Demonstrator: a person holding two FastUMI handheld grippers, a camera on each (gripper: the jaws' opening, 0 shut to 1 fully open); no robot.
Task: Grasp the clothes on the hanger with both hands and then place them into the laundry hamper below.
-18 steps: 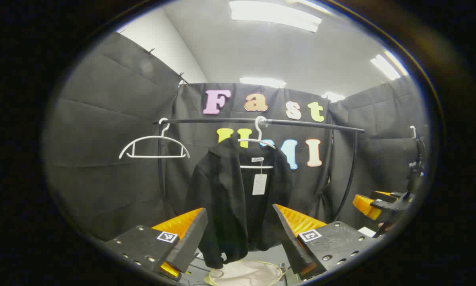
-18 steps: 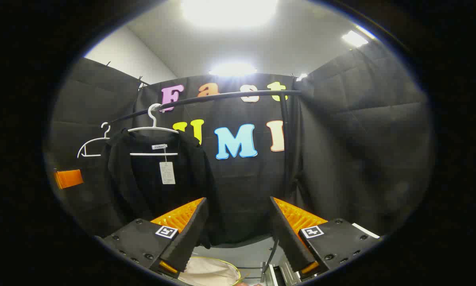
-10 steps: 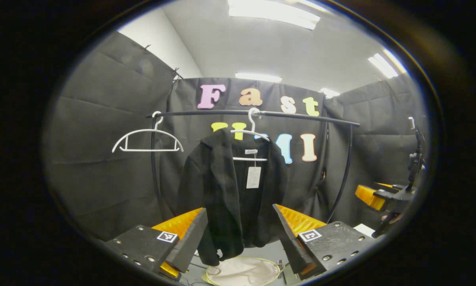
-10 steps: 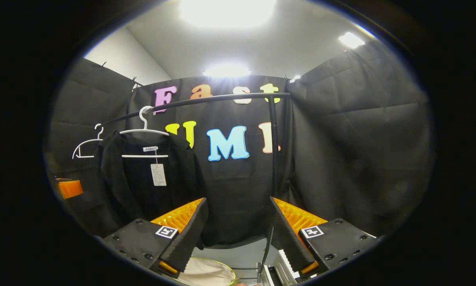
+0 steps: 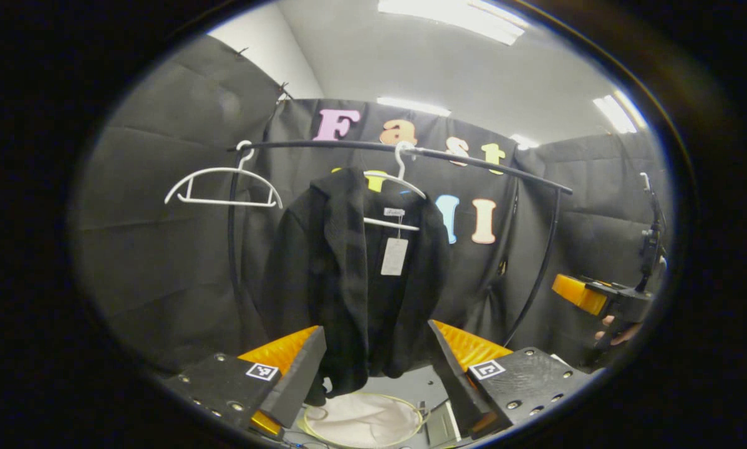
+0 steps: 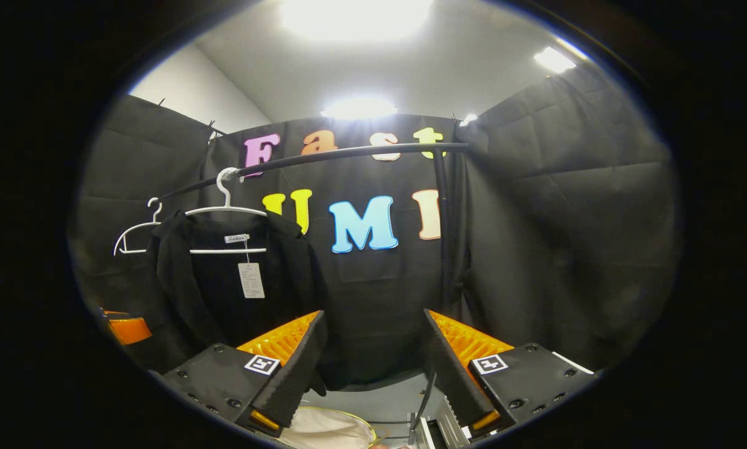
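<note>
- One black jacket (image 5: 355, 280) hangs on a white hanger (image 5: 393, 187) from the black rail (image 5: 411, 151), straight ahead of the left gripper (image 5: 373, 368); in the right gripper view it hangs to the left.
- One paper tag (image 5: 394, 256) dangles at its collar below a small sewn label; the print on both is too small to read.
- Two white hangers in all: the second, an empty hanger (image 5: 222, 187), sits further left on the rail.
- One laundry hamper (image 5: 364, 421) stands on the floor under the jacket, its pale lining and yellowish rim cut off at the bottom edge.
- Left gripper: fingers spread wide, holding nothing, short of the jacket.
- Right gripper (image 6: 373, 368): fingers likewise spread and empty; in the left gripper view it appears at far right with a hand (image 5: 616, 330) partly visible.
</note>
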